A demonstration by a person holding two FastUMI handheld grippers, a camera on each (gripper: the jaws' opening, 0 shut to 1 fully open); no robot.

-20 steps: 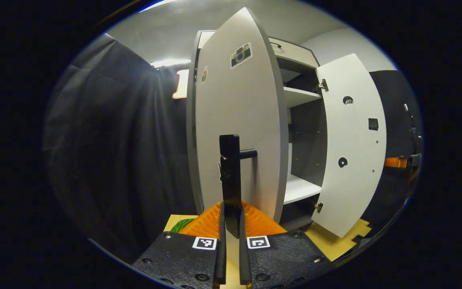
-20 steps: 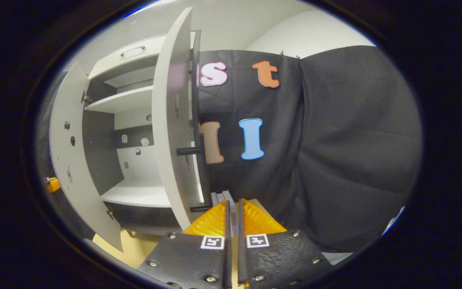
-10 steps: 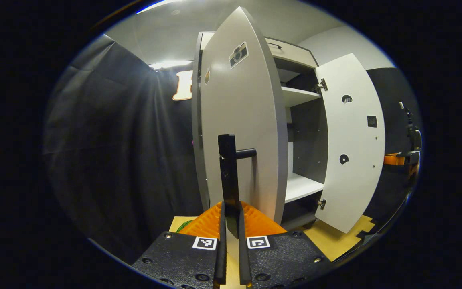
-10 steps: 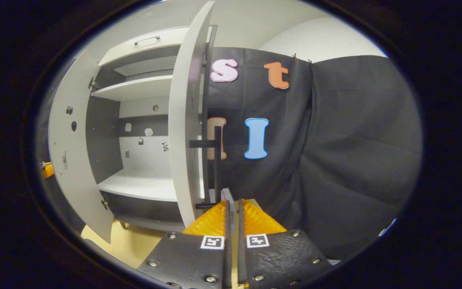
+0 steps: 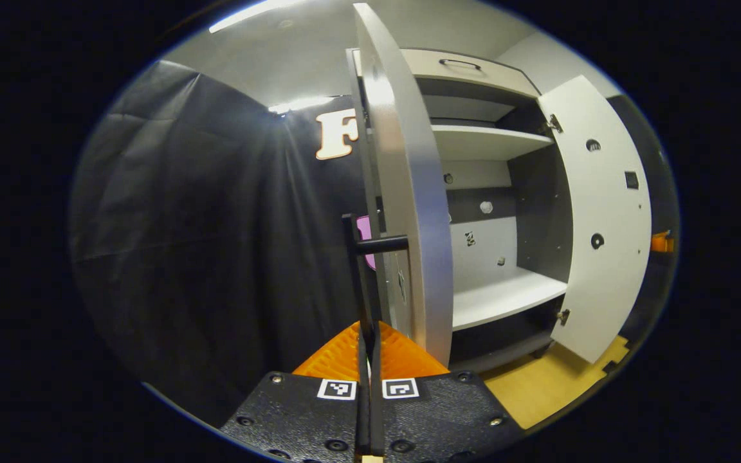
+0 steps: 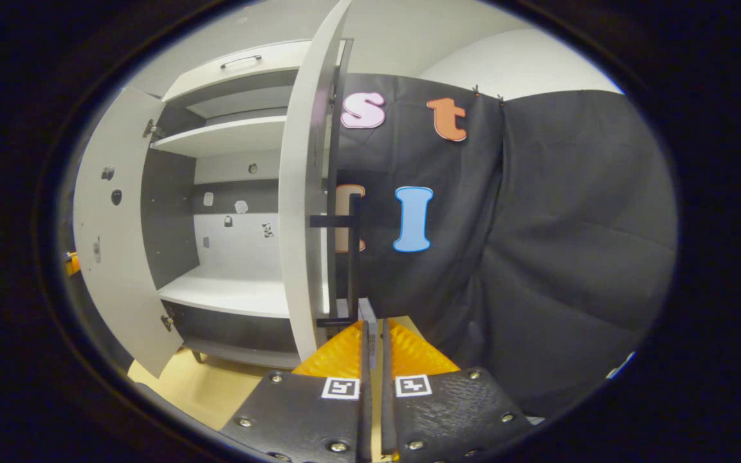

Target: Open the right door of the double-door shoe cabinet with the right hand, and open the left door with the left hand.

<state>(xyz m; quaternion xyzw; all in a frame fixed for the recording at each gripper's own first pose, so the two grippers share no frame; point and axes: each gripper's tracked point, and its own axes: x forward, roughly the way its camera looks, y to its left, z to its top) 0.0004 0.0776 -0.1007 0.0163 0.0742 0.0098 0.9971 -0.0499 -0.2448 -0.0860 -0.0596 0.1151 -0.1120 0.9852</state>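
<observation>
The shoe cabinet (image 5: 499, 292) stands with both doors swung out. In the left gripper view the left door (image 5: 409, 193) is seen nearly edge-on. Its black bar handle (image 5: 354, 257) runs down between the fingers of my left gripper (image 5: 368, 341), which is shut on it. The right door (image 5: 602, 212) hangs open farther right. In the right gripper view the right door (image 6: 303, 193) is also edge-on. Its handle (image 6: 352, 257) ends just left of my right gripper (image 6: 372, 328), which is shut and not around the bar. The left door (image 6: 103, 257) stands open at the left.
White shelves (image 6: 229, 292) inside the cabinet hold nothing. A drawer with a small handle (image 5: 460, 63) tops the cabinet. A tan floor board (image 5: 550, 386) lies in front. Black cloth walls close in beside both doors.
The left door has swung wider with my left gripper on its handle and now shows edge-on. The left fingers have drawn closer together. The right view has shifted slightly toward the right door's edge.
</observation>
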